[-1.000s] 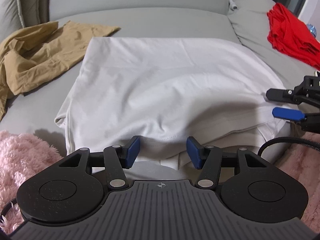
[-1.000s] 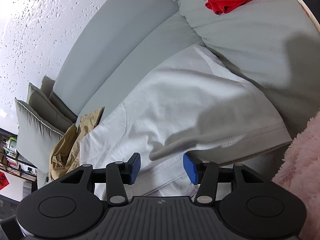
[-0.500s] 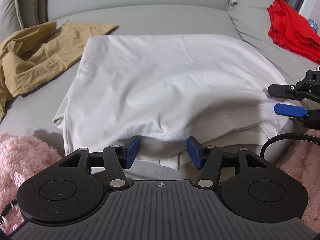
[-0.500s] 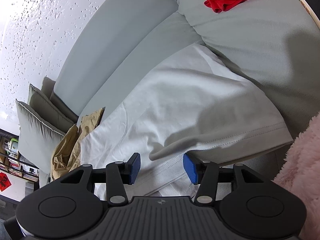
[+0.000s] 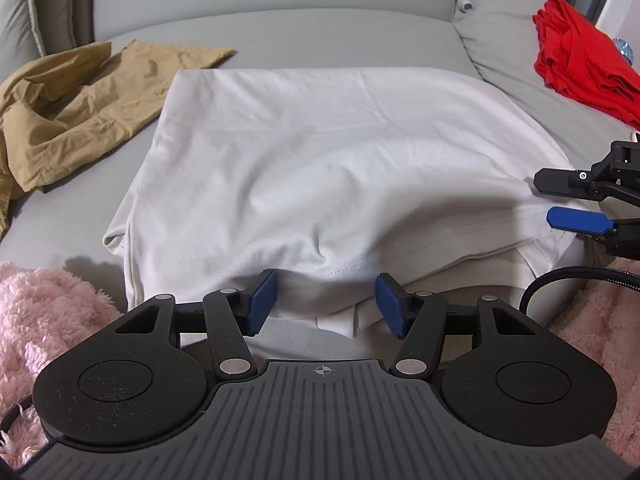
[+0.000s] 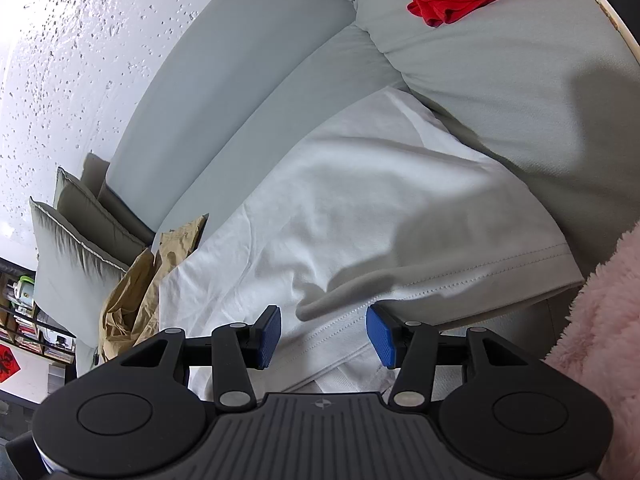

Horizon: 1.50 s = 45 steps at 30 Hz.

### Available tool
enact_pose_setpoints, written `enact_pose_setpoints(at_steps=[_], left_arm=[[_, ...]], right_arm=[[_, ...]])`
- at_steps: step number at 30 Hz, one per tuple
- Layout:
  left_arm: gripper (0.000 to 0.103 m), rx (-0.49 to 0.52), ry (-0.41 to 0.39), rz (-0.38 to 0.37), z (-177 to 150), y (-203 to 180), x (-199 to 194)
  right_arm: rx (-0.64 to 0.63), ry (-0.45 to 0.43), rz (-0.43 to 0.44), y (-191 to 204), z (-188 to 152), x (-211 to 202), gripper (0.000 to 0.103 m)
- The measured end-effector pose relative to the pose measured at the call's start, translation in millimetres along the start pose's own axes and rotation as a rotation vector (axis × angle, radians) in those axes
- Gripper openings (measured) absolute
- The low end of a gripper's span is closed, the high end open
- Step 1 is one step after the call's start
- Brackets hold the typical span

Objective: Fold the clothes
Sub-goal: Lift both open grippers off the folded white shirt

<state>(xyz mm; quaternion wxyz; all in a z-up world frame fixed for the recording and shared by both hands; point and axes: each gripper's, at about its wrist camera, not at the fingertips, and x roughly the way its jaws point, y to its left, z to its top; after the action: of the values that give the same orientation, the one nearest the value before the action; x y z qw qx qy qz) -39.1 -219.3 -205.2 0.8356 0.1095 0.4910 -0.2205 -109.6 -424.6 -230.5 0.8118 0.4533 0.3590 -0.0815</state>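
Note:
A white T-shirt (image 5: 320, 168) lies folded over on the grey sofa seat (image 5: 280, 44), its hemmed edge hanging at the seat's front. My left gripper (image 5: 326, 306) is open right at that near edge, the cloth lying between and just beyond its blue pads without being pinched. In the right wrist view the same white T-shirt (image 6: 360, 208) stretches away, and my right gripper (image 6: 323, 336) stands open over its stitched hem. From the left wrist view the right gripper (image 5: 560, 198) shows at the shirt's right corner, jaws apart.
A crumpled tan garment (image 5: 68, 100) lies left of the shirt, a red garment (image 5: 576, 60) on the right cushion. Pink fluffy fabric (image 5: 44, 320) borders the front on both sides. Grey pillows (image 6: 76, 248) sit at the far end. A black cable (image 5: 576, 276) loops at right.
Both grippers stay open and have drawn back slightly from the shirt's front edge; the shirt rests as it was.

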Motion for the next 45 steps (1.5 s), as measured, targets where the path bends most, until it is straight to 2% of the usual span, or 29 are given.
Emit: enact_pose_setpoints(at_steps=[19,28,32,37,45], left_arm=[[0.061,0.036,-0.035,-0.009,-4,-7,-8],[0.061,-0.007,-0.07,-0.031,-6,1,-17],[0.061,-0.03,-0.086,-0.047,-7,6,-21],[0.061,-0.057,-0.099,-0.064,-9,13,-24],[0.061,-0.115,-0.115,-0.096,-12,25,-28]], right_arm=[[-0.02,-0.004,-0.022,2,-2,-3,0.05],[-0.042,-0.019,-0.058,2,-6,-6,0.051],[-0.045,-0.022,-0.076,3,-9,-8,0.055],[-0.044,-0.032,-0.099,2,-12,-11,0.055],[0.046,-0.083,-0.13,-13,-10,-25,0.059]])
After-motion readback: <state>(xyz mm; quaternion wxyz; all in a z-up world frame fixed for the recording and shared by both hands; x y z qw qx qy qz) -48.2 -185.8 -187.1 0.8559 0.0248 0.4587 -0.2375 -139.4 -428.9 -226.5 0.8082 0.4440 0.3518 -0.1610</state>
